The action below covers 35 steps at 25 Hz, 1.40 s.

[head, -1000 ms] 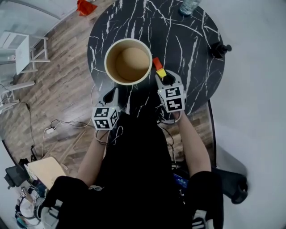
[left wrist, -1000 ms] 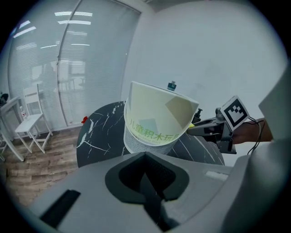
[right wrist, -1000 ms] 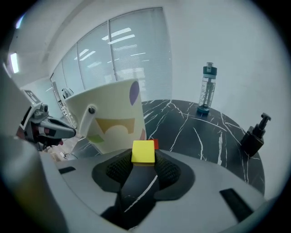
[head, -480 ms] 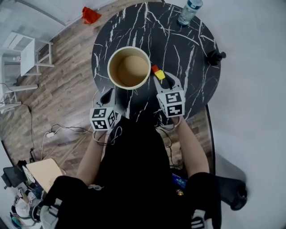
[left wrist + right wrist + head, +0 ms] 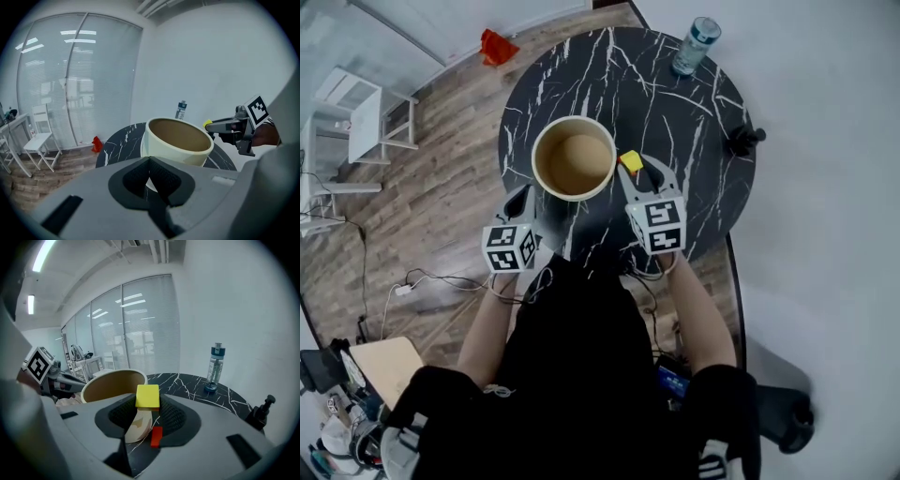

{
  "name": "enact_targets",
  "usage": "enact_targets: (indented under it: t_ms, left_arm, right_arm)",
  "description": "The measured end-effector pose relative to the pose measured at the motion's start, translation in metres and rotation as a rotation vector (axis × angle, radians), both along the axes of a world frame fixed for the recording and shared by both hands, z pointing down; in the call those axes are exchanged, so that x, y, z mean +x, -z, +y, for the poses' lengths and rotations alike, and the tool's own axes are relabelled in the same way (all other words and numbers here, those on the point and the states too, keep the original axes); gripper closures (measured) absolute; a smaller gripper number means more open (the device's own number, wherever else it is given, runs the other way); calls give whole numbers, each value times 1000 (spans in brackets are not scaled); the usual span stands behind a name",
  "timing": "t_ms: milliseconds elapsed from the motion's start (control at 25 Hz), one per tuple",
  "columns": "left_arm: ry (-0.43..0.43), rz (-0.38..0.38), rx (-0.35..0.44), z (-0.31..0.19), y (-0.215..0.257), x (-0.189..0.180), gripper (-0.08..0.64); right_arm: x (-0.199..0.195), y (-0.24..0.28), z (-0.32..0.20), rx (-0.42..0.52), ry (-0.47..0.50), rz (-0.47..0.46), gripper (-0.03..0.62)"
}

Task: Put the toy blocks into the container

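A cream round container (image 5: 574, 159) stands open on the black marble table (image 5: 675, 103). My right gripper (image 5: 633, 167) is shut on a yellow block (image 5: 630, 161) just to the right of the container's rim. In the right gripper view the yellow block (image 5: 147, 396) sits between the pads of that gripper (image 5: 147, 400), and a red block (image 5: 156, 436) lies lower down on the table. The red block does not show in the head view. My left gripper (image 5: 523, 195) hangs near the container's left side with its jaws together and nothing in them (image 5: 150, 161). The container (image 5: 178, 140) looks empty.
A water bottle (image 5: 696, 45) stands at the table's far edge, and a small black fixture (image 5: 741, 142) at its right edge. On the wood floor to the left are a red object (image 5: 497, 47), a white chair (image 5: 366, 131) and cables (image 5: 422, 272).
The yellow block has come away from the red block, which showed beside it before and is now out of the head view. The left gripper has edged closer to the container.
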<state>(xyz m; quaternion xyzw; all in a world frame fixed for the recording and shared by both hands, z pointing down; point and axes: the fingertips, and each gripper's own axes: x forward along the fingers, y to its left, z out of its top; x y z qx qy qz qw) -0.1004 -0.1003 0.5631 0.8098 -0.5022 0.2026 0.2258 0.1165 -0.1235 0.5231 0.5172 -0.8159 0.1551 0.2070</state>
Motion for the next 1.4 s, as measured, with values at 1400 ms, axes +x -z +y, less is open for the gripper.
enact_targets:
  t_ms: [1400]
  left_arm:
    - [14,20,-4,-31,8,-12,561]
  right_arm:
    - [-105,5,-26,-105,282,89,454]
